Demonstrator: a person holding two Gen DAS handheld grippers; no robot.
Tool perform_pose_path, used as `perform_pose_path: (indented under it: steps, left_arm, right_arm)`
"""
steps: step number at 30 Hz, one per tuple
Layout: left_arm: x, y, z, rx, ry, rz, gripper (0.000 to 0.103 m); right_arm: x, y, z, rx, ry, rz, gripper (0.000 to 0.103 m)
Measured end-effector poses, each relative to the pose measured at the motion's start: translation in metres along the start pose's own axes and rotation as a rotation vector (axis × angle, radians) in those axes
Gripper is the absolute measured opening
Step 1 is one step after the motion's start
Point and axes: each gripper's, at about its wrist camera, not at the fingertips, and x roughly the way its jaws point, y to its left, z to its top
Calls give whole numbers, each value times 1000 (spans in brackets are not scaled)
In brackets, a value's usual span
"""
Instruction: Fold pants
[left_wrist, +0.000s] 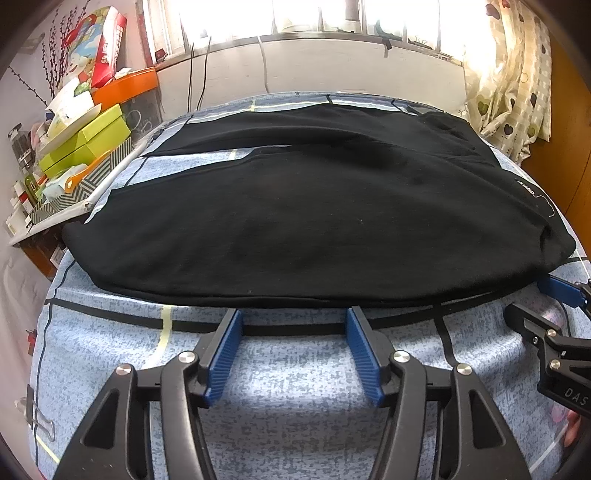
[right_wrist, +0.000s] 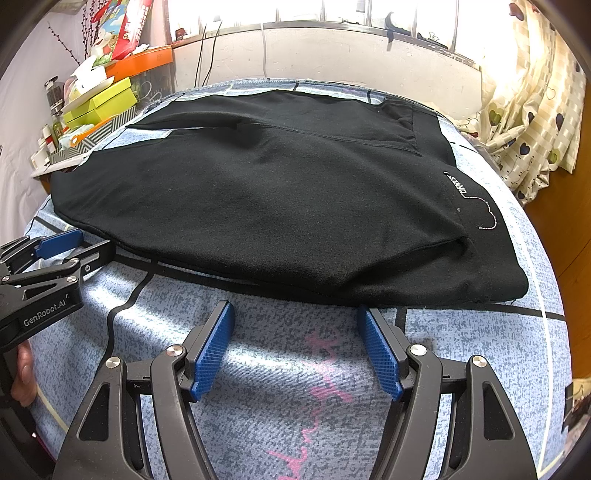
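Black pants (left_wrist: 314, 214) lie spread flat across a blue patterned cloth surface (left_wrist: 295, 387), waistband with white lettering to the right; they also show in the right wrist view (right_wrist: 277, 192). My left gripper (left_wrist: 293, 319) is open and empty, its blue fingertips just short of the pants' near edge. My right gripper (right_wrist: 295, 312) is open and empty, its tips at the near edge close to the waistband corner. Each gripper appears in the other's view, the right one (left_wrist: 561, 295) at the far right, the left one (right_wrist: 59, 240) at the far left.
A cluttered shelf with green boxes (left_wrist: 85, 144) and an orange tray (left_wrist: 125, 86) stands at the left. A window wall with cables (left_wrist: 199, 74) is behind. A heart-patterned curtain (left_wrist: 513, 85) hangs at the right. A binder clip (left_wrist: 37, 417) grips the cloth's left edge.
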Motion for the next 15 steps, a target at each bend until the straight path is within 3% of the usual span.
perform_pose_path:
  steps: [9,15]
  left_arm:
    - [-1,4,0,0,3,-15,60]
    - [-19,4,7,19,-26,-52,60]
  right_arm:
    - [-1,2,3,-14,8,24,69]
    - [-26,6,15,-63,-51,71,69]
